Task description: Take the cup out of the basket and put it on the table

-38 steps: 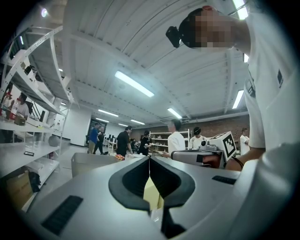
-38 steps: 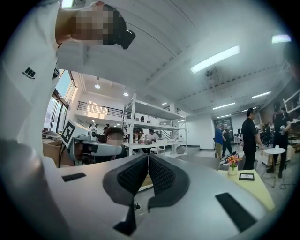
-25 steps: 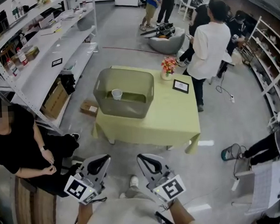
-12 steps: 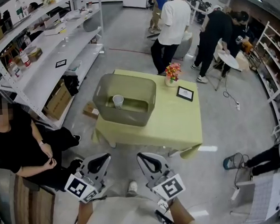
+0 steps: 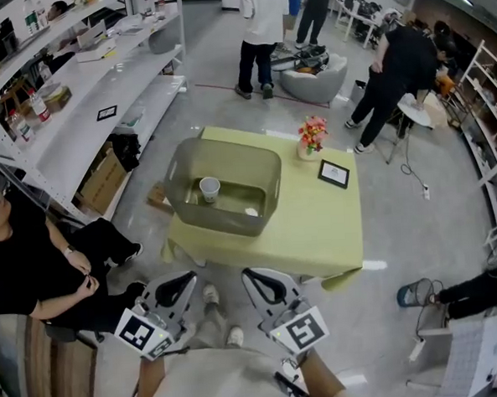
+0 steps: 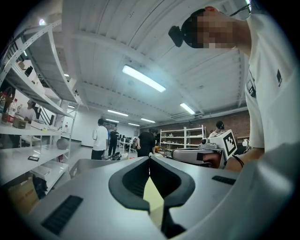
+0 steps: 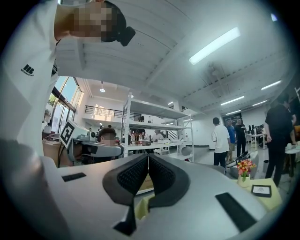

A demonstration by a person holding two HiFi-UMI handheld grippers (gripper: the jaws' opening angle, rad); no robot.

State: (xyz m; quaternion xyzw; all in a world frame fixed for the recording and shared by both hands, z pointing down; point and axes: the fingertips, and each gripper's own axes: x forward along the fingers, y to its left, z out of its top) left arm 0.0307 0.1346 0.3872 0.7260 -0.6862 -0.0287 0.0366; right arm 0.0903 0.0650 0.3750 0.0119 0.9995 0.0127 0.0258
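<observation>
A small white cup (image 5: 209, 188) stands upright inside a grey plastic basket (image 5: 184, 168) on the left half of a table with a yellow-green cloth (image 5: 318, 231). Both grippers are held low near my body, well short of the table and level. My left gripper (image 5: 189, 279) is shut with nothing in it. So is my right gripper (image 5: 246, 276). In the left gripper view the jaws of the left gripper (image 6: 149, 158) meet, with the basket (image 6: 93, 165) ahead on the left. The right gripper (image 7: 148, 155) shows jaws touching in its own view.
A vase of flowers (image 5: 312, 137) and a small framed picture (image 5: 333, 173) stand on the table's right half. White shelving (image 5: 75, 103) runs along the left, with a seated person (image 5: 34, 265) beside it. Several people stand beyond the table. Bare floor lies between me and the table.
The table and basket have come a little nearer and lower in the head view. The people behind the table have walked to other spots. Both grippers stay shut.
</observation>
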